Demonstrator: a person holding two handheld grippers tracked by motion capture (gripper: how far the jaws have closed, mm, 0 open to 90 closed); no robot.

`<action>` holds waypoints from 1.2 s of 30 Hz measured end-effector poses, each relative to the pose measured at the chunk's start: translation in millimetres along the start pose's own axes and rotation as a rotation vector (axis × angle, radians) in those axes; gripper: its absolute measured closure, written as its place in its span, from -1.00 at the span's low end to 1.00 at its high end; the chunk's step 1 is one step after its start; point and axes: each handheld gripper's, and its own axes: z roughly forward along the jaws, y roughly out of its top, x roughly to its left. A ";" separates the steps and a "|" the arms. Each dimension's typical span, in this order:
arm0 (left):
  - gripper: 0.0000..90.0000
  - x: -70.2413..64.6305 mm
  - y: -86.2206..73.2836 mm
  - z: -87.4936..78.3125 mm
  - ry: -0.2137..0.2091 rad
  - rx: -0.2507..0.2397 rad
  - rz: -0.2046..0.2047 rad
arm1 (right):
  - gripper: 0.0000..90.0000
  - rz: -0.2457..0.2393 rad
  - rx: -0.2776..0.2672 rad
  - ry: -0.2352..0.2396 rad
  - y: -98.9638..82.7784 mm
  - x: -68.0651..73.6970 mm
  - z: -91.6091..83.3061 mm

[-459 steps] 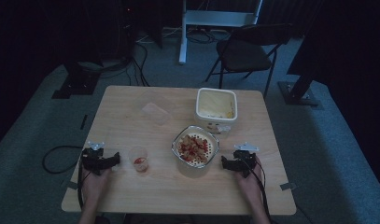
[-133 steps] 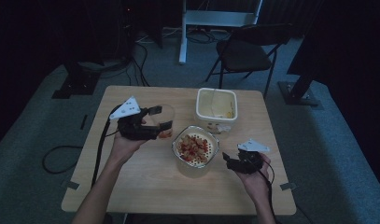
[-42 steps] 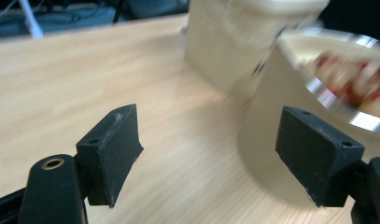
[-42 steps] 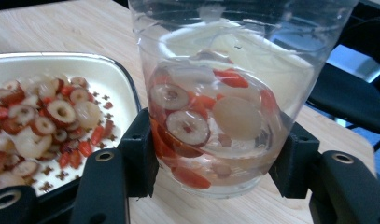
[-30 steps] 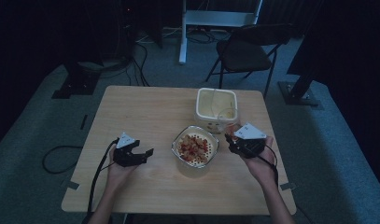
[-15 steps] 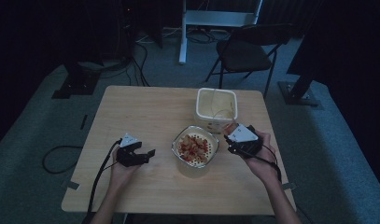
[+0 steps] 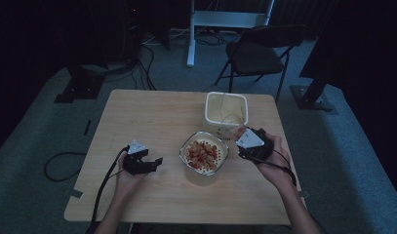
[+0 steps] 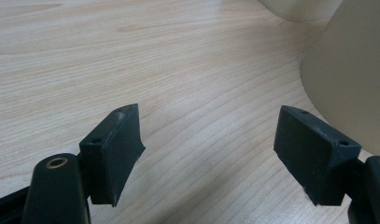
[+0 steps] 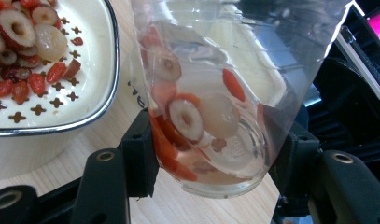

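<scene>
The left gripper [image 7: 153,161] rested low over the wooden table [image 7: 152,117] near its front-left part, held in the person's left hand [image 7: 130,176]. Its 2 jaws stood wide apart with bare wood between them, and the pale side of the bowl [image 8: 351,79] rose just beside the right-hand jaw in the left gripper view.

The right gripper [image 9: 215,154] was closed around a clear plastic cup [image 9: 211,93], gripped near its base. The cup held sliced red dates, red berries and pale round fruit, and stood tilted.

The bowl [image 7: 204,155], at table centre, carried the same dried fruit on a perforated insert. Beyond it stood a square cream container [image 7: 226,108]. A folding chair [image 7: 257,51] stood past the far edge.
</scene>
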 end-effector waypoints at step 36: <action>-0.47 0.9 -3.5 8.1 0.004 0.047 0.010 | -0.04 -0.524 0.169 -0.199 19.5 27.9 0.4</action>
